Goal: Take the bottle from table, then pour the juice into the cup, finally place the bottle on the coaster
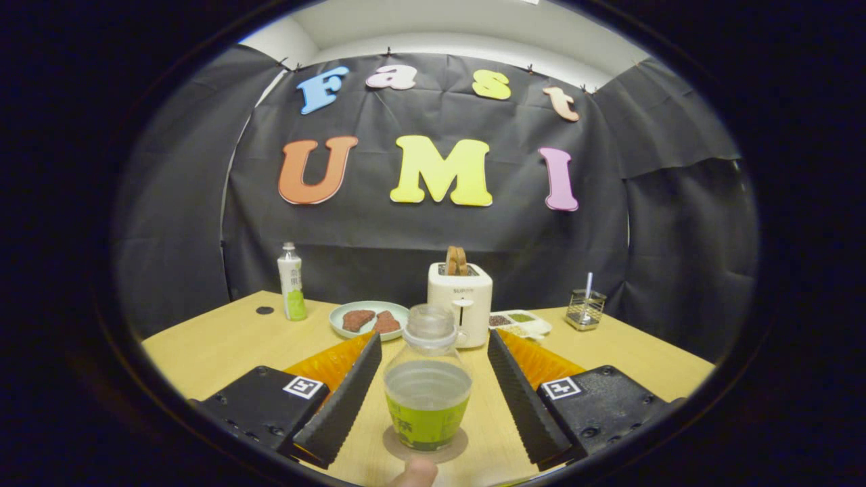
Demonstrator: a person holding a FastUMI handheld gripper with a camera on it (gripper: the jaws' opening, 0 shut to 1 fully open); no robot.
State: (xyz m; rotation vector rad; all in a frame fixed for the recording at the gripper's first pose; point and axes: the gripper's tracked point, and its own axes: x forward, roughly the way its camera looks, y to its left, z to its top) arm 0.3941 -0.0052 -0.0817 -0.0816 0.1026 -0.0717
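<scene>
One light wooden tabletop point(223, 338) carried everything. My gripper point(433, 382) was spread wide, neither finger touching the clear plastic bottle of green juice point(427, 385), which stood upright between them on a round grey coaster point(454, 449) near the front edge.

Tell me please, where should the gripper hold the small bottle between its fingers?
Grip the bottle at its wide lower body, closing from both sides. It stands upright on the coaster, and the open gripper already flanks it; the narrow neck gives less hold.
</scene>
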